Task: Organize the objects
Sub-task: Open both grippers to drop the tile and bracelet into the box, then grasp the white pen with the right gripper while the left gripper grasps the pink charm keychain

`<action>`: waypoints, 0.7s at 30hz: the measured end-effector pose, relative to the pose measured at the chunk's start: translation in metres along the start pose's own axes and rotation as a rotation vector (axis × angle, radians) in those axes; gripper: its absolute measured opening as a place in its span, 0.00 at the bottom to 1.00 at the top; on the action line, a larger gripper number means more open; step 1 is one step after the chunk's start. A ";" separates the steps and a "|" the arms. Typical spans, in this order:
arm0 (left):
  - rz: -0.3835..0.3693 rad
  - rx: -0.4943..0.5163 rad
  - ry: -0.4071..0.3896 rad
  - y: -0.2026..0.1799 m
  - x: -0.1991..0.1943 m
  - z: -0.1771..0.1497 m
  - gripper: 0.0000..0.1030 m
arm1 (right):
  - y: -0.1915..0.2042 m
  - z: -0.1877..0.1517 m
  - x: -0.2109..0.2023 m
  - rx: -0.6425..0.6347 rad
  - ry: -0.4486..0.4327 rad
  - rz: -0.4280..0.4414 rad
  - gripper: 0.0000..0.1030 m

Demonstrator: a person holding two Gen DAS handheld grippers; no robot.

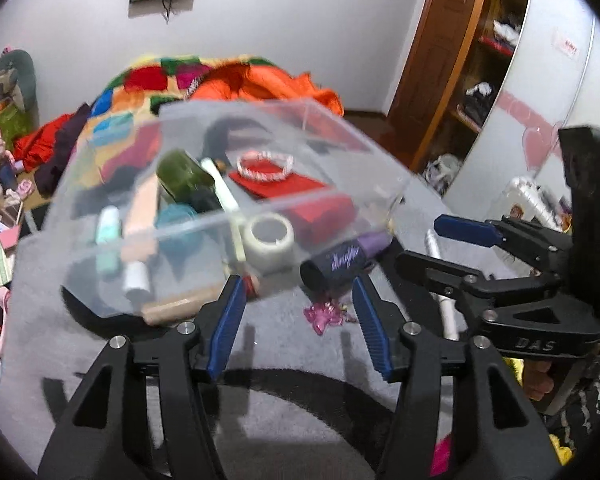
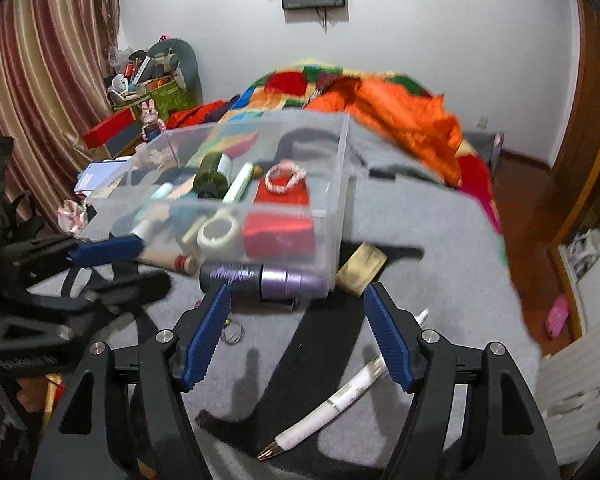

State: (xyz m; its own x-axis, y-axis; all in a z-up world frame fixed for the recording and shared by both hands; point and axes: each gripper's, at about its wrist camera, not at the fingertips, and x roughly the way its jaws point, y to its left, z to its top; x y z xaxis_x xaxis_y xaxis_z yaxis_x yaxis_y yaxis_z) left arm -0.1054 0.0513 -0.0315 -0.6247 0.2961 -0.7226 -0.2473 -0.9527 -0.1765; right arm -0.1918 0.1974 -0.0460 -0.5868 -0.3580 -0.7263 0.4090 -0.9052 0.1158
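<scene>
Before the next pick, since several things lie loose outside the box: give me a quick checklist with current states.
1. Left gripper empty, jaws apart: ok.
2. Right gripper empty, jaws apart: ok.
3. Clear box upright on the grey cloth: ok.
4. Purple tube outside the box, against its front wall: not ok.
5. White pen loose on the cloth: not ok.
6. Room left in the box: cannot tell.

Clear bin [image 2: 332, 200], purple-black tube [image 2: 260, 278], white pen [image 2: 328, 412], grey-black blanket [image 2: 440, 248]
</scene>
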 end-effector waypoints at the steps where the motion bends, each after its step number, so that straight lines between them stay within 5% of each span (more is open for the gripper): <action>1: 0.009 -0.002 0.014 0.001 0.005 -0.002 0.54 | 0.000 -0.001 0.003 0.009 0.006 0.003 0.64; 10: 0.070 -0.041 0.009 0.021 0.000 -0.015 0.54 | 0.011 -0.002 0.026 0.074 0.050 0.027 0.83; 21: 0.073 -0.124 0.015 0.053 -0.006 -0.031 0.54 | 0.022 0.009 0.047 0.119 0.091 -0.021 0.86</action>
State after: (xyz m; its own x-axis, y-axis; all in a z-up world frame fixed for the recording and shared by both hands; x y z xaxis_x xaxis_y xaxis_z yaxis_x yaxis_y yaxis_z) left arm -0.0913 -0.0030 -0.0571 -0.6267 0.2253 -0.7460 -0.1072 -0.9731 -0.2038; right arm -0.2169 0.1582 -0.0717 -0.5260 -0.3214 -0.7874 0.3082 -0.9350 0.1757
